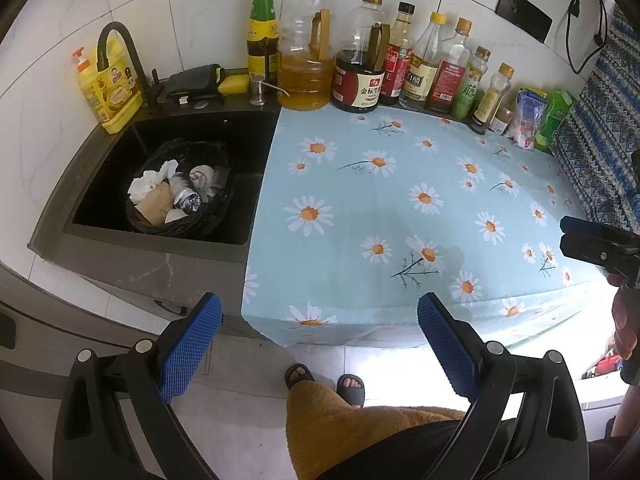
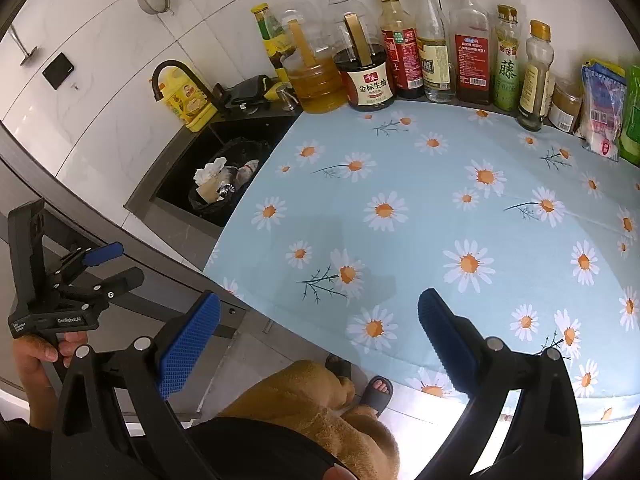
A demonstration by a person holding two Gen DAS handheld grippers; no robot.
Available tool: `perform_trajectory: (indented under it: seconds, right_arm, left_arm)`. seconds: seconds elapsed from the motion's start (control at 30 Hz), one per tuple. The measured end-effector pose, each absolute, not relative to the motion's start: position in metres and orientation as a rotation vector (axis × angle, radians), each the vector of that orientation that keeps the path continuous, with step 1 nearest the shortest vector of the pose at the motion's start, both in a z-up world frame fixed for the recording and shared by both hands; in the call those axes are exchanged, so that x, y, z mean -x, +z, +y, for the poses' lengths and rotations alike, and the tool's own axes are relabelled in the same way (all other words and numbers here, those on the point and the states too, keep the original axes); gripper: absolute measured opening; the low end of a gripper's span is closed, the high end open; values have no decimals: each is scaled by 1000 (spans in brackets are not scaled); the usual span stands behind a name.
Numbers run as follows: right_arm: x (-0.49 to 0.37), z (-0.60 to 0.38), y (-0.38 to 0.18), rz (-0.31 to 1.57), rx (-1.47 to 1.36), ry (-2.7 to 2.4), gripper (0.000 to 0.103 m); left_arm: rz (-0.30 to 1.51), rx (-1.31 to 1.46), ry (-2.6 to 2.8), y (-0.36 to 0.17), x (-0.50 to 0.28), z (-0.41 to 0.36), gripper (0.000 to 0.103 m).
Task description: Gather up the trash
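I held both tools clear of the daisy cloth: left gripper spread wide with nothing in it, right gripper likewise. Left of that cloth, the trash sat in the black-bagged bin inside the sink. Behind the cloth, a soy bottle read 金标生抽

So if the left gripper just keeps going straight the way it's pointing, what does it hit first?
Most likely the daisy-print tablecloth on the counter, near its edge beside the sink. The open left gripper holds nothing and nothing stands between them. Depth is hard to judge through the fisheye, so the exact spot is uncertain.
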State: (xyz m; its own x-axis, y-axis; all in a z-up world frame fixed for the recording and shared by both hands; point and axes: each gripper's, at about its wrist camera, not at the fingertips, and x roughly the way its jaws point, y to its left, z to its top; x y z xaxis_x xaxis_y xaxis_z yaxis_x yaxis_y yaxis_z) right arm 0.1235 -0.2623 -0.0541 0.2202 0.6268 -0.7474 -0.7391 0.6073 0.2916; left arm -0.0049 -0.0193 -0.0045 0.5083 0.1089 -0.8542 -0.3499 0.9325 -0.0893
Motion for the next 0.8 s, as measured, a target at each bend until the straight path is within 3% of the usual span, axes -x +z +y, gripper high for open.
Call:
perform_trajectory:
  seconds: [0.8]
  right_arm:
    - [-125, -255, -56, 973, 158, 942, 98]
  left_arm:
    - [1005, 258, 276, -5, 4, -15, 96]
